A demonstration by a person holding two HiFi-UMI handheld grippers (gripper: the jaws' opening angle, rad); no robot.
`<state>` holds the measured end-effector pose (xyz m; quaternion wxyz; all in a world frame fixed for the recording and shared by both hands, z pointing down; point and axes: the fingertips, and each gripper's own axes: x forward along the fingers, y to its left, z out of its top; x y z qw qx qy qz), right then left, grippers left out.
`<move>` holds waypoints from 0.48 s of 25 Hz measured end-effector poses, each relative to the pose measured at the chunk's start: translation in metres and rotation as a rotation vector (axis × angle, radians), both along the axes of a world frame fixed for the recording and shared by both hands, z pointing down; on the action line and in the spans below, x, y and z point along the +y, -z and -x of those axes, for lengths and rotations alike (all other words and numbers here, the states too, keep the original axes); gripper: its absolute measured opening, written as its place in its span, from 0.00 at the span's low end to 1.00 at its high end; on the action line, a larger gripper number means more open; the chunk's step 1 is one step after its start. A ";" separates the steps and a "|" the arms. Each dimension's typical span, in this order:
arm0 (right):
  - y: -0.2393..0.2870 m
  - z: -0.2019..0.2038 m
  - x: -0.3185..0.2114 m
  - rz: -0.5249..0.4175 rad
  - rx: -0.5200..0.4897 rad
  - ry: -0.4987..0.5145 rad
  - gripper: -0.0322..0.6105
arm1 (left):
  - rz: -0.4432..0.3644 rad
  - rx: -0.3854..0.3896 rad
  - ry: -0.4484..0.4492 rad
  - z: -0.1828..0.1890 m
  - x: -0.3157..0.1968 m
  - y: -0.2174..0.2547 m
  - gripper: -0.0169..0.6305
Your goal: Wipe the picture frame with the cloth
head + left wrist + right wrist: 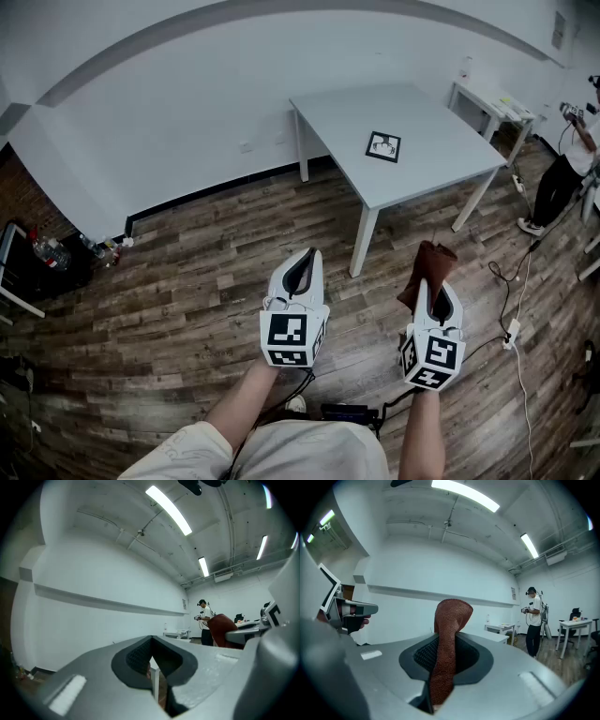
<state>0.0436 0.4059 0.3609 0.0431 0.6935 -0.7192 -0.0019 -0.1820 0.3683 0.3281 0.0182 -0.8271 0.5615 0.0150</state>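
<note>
Left tool (307, 255) closed; right tool (434, 284) tight on cloth (427, 262).

The left tool (152, 654) has its jaws together, empty; a red-brown cloth (221, 629) shows at right.

Bare floor (187, 262) lies open from nine to twelve o'clock. At one o'clock the table (441, 173) blocks my way (near leg (362, 239) closest), with the picture frame (382, 146) on top. Cables (518, 281) trail at three.
</note>
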 end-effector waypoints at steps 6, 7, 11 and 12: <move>0.002 -0.006 0.002 0.000 -0.003 0.004 0.19 | -0.005 0.000 -0.003 -0.008 0.002 0.004 0.03; 0.002 -0.008 0.002 0.000 -0.004 0.005 0.19 | -0.004 -0.001 -0.004 -0.010 0.002 0.004 0.03; 0.003 -0.017 0.003 -0.007 -0.009 0.003 0.19 | -0.004 -0.008 -0.005 -0.020 0.004 0.004 0.03; 0.002 -0.020 0.004 -0.009 -0.013 0.002 0.19 | -0.003 -0.009 -0.006 -0.023 0.004 0.004 0.03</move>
